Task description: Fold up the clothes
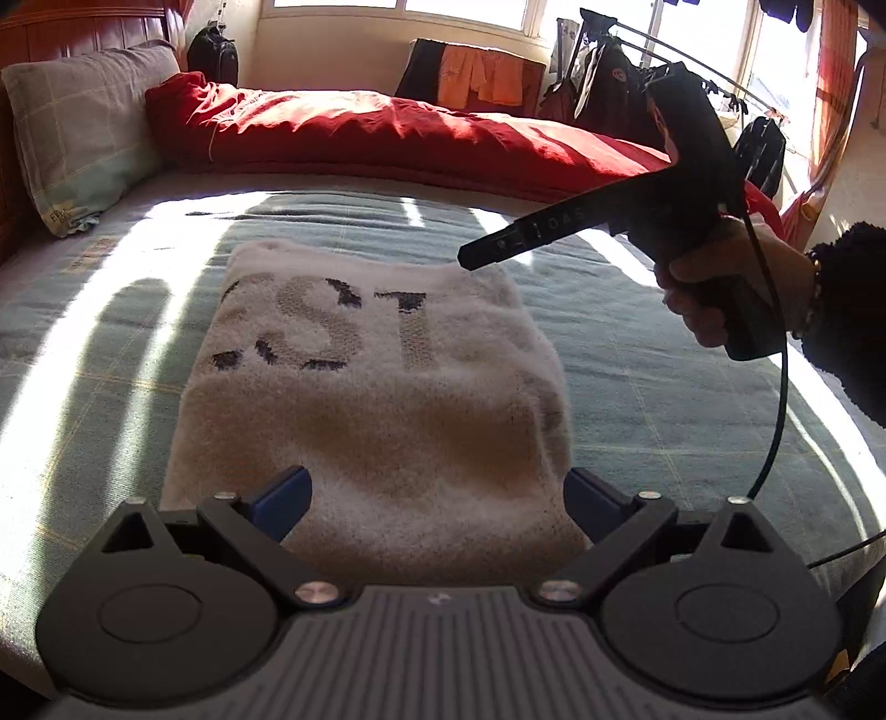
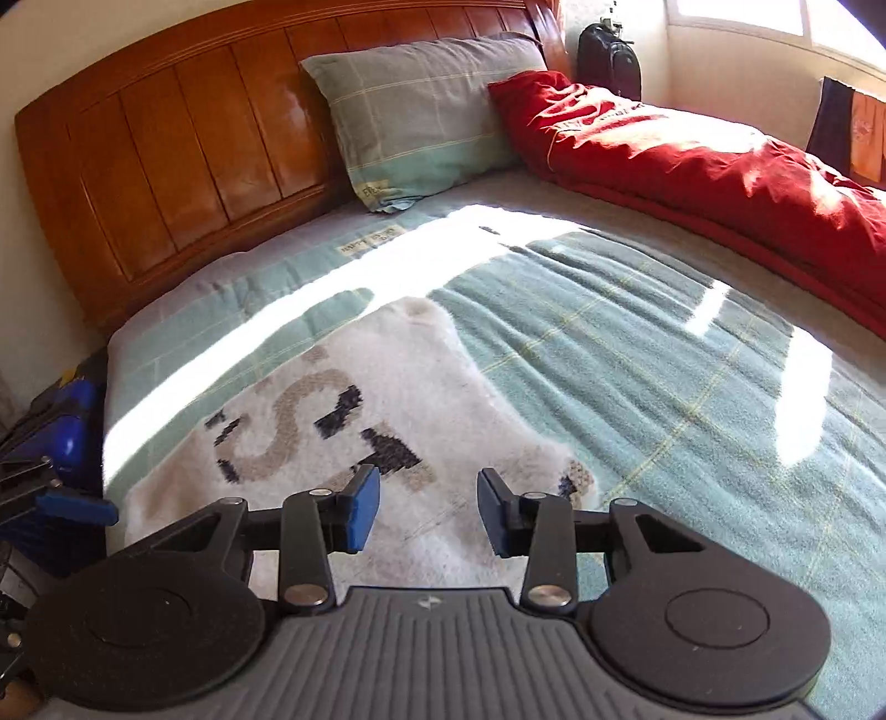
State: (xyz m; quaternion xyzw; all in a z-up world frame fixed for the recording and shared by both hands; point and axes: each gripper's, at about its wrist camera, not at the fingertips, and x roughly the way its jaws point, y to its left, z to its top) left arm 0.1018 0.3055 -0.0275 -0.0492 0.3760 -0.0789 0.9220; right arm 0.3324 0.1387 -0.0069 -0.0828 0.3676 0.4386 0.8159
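Lengthwise, folded sweater (image 1: 365, 399) pointing towards quilt (image 1: 387, 133)

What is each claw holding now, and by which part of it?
Nothing. The left claw and the right claw are both open above the folded white sweater, gripping no part of it.

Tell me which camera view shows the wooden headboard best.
The right wrist view: the wooden headboard fills its upper left, with its panels plainly visible behind the pillow. The left wrist view shows only a dark sliver of it at the top left corner.
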